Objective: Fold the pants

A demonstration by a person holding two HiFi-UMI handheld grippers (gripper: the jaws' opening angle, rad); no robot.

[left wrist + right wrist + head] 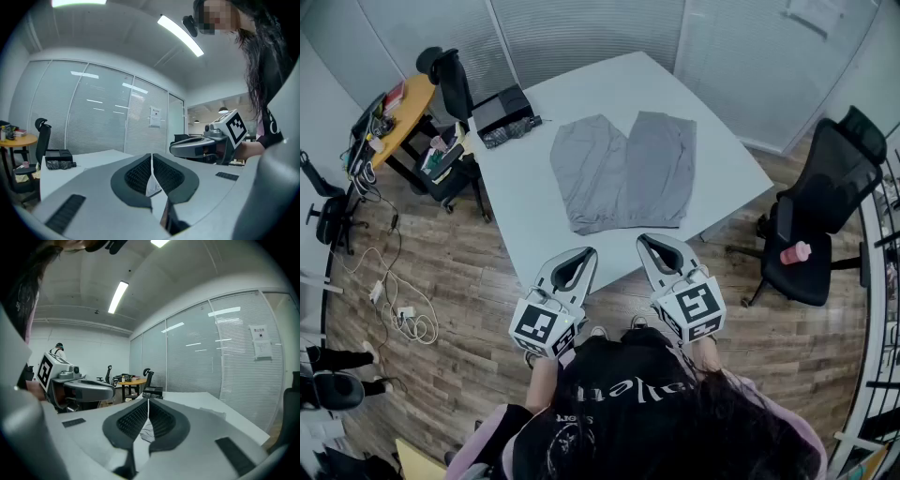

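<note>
Light grey fabric pants (pixel 623 173) lie spread flat in the middle of the white rectangular table (pixel 525 216), two halves side by side, wrinkle-free, near hem facing the person.

Left hand-held gripper (pixel 580 253): jaws together, pads meeting, nothing between them. It sits over the table's near edge, nose toward the pants and not touching the cloth.

Right hand-held gripper (pixel 649 240): jaws closed on each other too, empty. Its tip is just short of the pants' near hem; can't confirm contact from the head view, and its own view shows the cloth ahead and lower, not in the jaws.

The two grippers are side by side, roughly level.

Black flat case (pixel 502 111) sits on the table's far-left corner, well apart from the pants. Black office chair (pixel 825 216) stands right of the table with a pink object (pixel 795 253) on its seat.
</note>
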